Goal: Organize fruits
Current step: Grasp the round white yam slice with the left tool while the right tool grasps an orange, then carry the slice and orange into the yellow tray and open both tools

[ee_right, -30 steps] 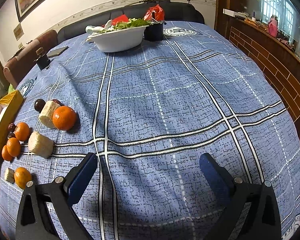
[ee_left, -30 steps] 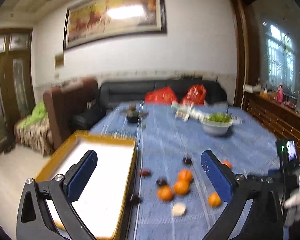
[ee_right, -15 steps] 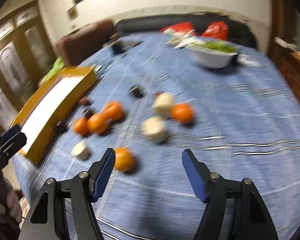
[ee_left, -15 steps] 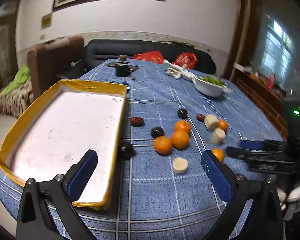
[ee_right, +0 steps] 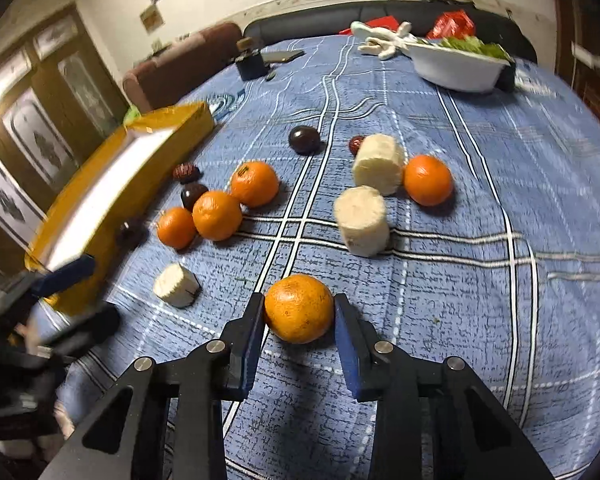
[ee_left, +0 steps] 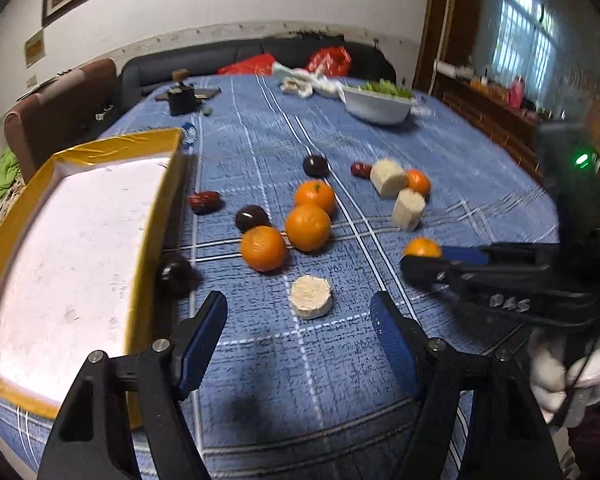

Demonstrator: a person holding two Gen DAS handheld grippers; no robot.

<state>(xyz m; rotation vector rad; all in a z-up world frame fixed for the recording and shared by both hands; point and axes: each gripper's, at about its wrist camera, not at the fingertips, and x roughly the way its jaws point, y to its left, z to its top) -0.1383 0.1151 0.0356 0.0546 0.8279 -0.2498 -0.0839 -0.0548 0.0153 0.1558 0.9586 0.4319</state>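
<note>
Oranges, dark plums, red dates and white cylindrical pieces lie scattered on the blue checked tablecloth. My right gripper (ee_right: 299,316) is shut on an orange (ee_right: 299,307) that rests on the cloth; it also shows in the left wrist view (ee_left: 420,247). My left gripper (ee_left: 298,328) is open and empty, just in front of a white round slice (ee_left: 311,296). A gold-rimmed white tray (ee_left: 162,204) stands at the left, with a dark plum (ee_left: 176,274) against its side. Three oranges (ee_left: 307,226) cluster in the middle.
A white bowl of greens (ee_left: 378,100) stands at the far right of the table, a black box (ee_left: 182,98) and a phone at the far left. Two white cylinders (ee_right: 362,220) and an orange (ee_right: 427,179) lie beyond my right gripper.
Both grippers moved down and in towards the fruit. My right gripper closed onto the nearest orange. My left gripper narrowed somewhat and came near the white slice.
</note>
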